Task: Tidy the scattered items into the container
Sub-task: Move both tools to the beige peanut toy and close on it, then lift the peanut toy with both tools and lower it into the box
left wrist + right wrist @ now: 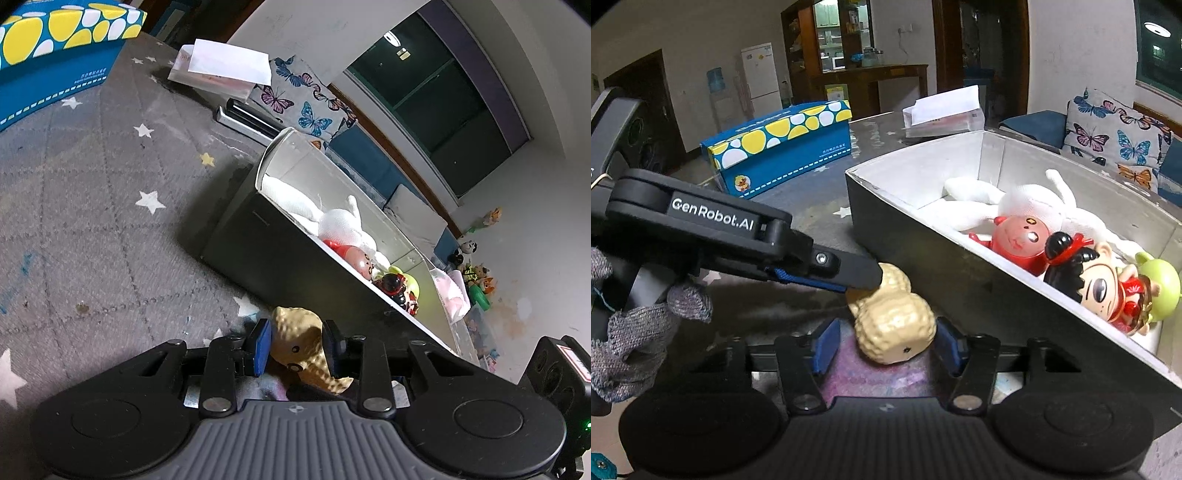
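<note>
A tan peanut-shaped toy (295,339) (894,325) lies tilted on the grey star-patterned mat, just in front of the black box with a white inside (236,221) (923,258). My left gripper (295,347) is shut on the toy's upper lobe, and its finger (864,277) reaches in from the left in the right wrist view. My right gripper (888,345) is open around the lower lobe, with a gap at its left pad. In the box lie a white plush (1027,206), a red figure (1019,236), a black-haired doll (1089,284) and a green figure (1160,280).
A blue box with yellow and white spots (55,44) (783,147) stands on the mat behind. A white paper-topped box (221,66) (942,110) and a butterfly cushion (303,96) (1115,133) lie beyond. A gloved hand (639,325) holds the left gripper. Several small toys (476,280) sit on the floor.
</note>
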The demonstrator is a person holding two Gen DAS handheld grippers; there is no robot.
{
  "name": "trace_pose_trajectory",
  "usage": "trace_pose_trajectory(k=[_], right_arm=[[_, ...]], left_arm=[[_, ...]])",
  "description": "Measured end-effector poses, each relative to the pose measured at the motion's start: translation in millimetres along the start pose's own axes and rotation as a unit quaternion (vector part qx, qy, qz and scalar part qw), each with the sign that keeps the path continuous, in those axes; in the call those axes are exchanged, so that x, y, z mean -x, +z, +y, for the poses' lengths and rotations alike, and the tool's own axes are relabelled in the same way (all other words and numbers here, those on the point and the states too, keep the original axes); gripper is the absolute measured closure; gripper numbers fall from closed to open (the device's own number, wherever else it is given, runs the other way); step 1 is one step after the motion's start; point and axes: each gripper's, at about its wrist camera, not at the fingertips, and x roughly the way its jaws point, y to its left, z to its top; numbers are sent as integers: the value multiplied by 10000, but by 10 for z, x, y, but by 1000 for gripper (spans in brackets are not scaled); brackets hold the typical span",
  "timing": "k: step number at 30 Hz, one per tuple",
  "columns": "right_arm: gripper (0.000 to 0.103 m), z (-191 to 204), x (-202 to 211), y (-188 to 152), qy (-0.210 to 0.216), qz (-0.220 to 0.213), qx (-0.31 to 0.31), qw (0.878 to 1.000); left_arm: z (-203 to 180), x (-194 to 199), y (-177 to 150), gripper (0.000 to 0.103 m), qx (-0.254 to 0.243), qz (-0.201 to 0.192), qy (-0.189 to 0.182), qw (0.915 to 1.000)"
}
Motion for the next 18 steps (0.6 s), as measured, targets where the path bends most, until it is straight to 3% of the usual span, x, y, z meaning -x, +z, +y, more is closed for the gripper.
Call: trace_pose_trajectory(k=[2, 9, 18], right_arm=[[57, -2, -13, 1, -54, 15, -41, 10000], [58, 20, 66, -25, -73, -70, -65, 9999], [58, -14, 568, 42, -284, -638, -55, 9975]], left_arm=[[10, 0, 2, 71, 22, 6, -20, 10000], [-56, 82, -30, 72, -110, -10, -108, 9999], [-490, 248, 102, 73, -480, -237, -553, 9970]])
